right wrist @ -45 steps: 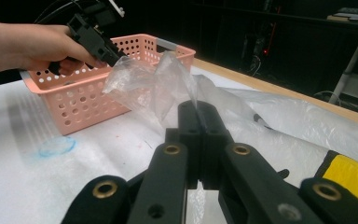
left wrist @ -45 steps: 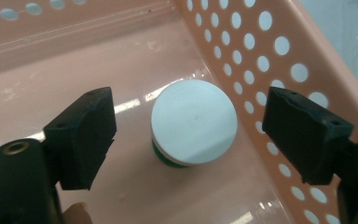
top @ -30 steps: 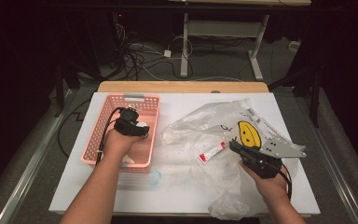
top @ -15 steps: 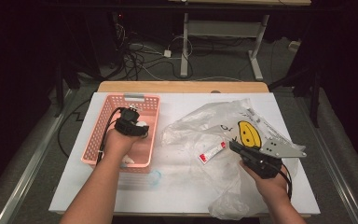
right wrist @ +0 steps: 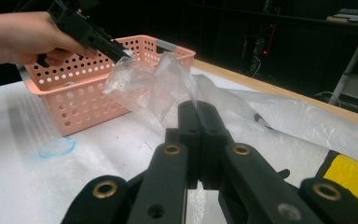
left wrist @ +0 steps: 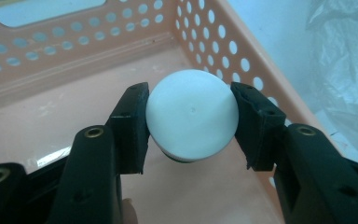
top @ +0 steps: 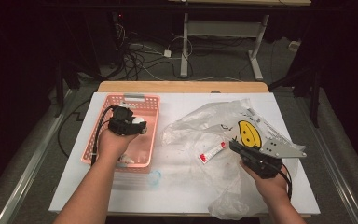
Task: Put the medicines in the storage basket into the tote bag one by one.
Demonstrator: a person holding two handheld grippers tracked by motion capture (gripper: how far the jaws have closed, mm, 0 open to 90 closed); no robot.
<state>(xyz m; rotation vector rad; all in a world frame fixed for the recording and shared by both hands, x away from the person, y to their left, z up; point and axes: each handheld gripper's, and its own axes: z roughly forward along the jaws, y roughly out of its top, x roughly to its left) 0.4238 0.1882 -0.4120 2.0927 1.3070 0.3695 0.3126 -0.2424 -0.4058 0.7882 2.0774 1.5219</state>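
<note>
Basket (left wrist: 51,56) walls rise ahead of the left gripper (left wrist: 191,123), whose 2 jaws stand about half open, clamped on a white round-topped object (left wrist: 192,119). Its domed end faces back toward the gripper's camera, and a dark rim peeks out underneath, so its long axis, as far as can be judged, runs away from the jaws toward the basket floor; the rest of its body is hidden behind the dome. The jaws have just been closing a little on it, with the object squarely between the pads (left wrist: 135,121), 1 pad on each flank. Held across its widest part like this, it looks secure enough to be lifted clear of the basket, and in the high view the left gripper (top: 137,128) hangs over the pink basket (top: 147,100) with the white object showing at its tip.

The right gripper (right wrist: 200,116) is fully shut on a fold of the clear plastic bag (right wrist: 149,86), the film standing up just beyond its fingertips. That pinch probably keeps the bag lifted and its mouth open for the object to go in. In the high view the right gripper (top: 237,147) sits at the bag's near edge, a yellow smiley print (top: 249,132) just past its jaws and a small red and white packet (top: 212,152) beside them.
</note>
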